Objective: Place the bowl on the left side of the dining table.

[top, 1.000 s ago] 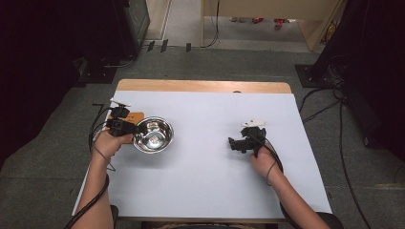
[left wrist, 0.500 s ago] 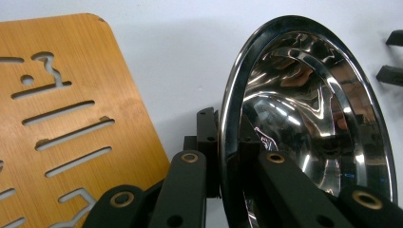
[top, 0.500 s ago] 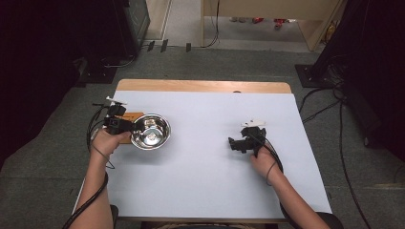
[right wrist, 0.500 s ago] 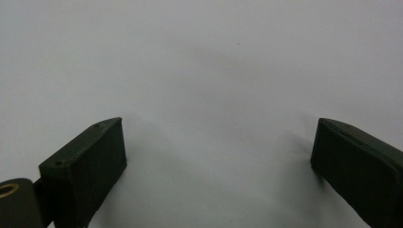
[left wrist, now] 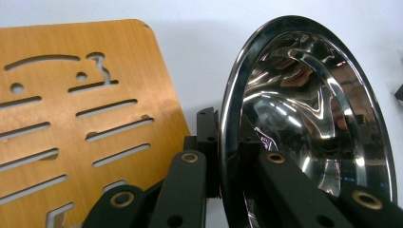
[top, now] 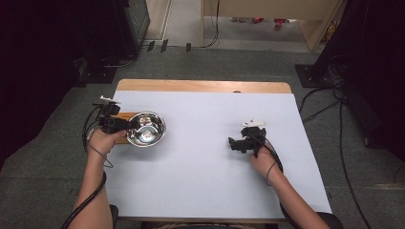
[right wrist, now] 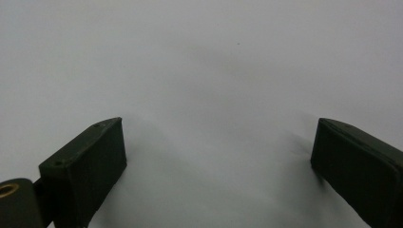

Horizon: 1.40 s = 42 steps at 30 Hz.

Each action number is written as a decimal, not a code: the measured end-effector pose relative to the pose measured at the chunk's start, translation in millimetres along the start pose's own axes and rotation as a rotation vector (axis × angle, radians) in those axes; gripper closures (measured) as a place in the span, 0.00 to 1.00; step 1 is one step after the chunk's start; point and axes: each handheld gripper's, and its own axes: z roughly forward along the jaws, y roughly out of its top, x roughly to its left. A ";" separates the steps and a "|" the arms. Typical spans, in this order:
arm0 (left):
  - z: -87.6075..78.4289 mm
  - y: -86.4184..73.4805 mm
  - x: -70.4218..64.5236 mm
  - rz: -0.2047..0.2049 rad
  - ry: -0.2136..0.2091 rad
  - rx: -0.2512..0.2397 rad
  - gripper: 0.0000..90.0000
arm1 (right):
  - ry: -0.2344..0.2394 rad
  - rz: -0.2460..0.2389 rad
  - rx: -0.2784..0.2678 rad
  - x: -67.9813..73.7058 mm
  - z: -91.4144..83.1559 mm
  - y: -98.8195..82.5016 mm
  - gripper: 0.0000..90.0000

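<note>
A shiny steel bowl (top: 148,130) sits at the left of the white table (top: 205,191), partly over a slotted wooden board (top: 122,116). My left gripper (top: 125,125) is shut on the bowl's left rim. In the left gripper view one jaw is outside the rim and one inside the bowl (left wrist: 309,104), with the wooden board (left wrist: 71,109) lying flat to its left. My right gripper (top: 232,143) rests to the right of the table's middle, pointing left. Its jaws stand open with only bare white surface between them (right wrist: 218,152).
A strip of bare wood (top: 203,86) runs along the table's far edge. Cables trail from both grippers, and more cables (top: 329,105) lie on the floor to the right. Dark equipment stands on the floor at the far left and right.
My left gripper has drawn the bowl slightly left and farther away, onto the wooden board. The right gripper has not moved.
</note>
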 end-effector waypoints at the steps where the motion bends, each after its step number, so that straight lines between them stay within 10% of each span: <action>1: -0.6 -0.2 0.9 -0.003 0.000 -0.001 0.96 | 0.000 0.000 0.000 0.0 0.0 0.0 0.05; 42: -18.0 -4.3 35.2 -0.126 0.090 -0.077 0.96 | 0.000 -0.002 0.000 -0.3 0.0 0.0 0.05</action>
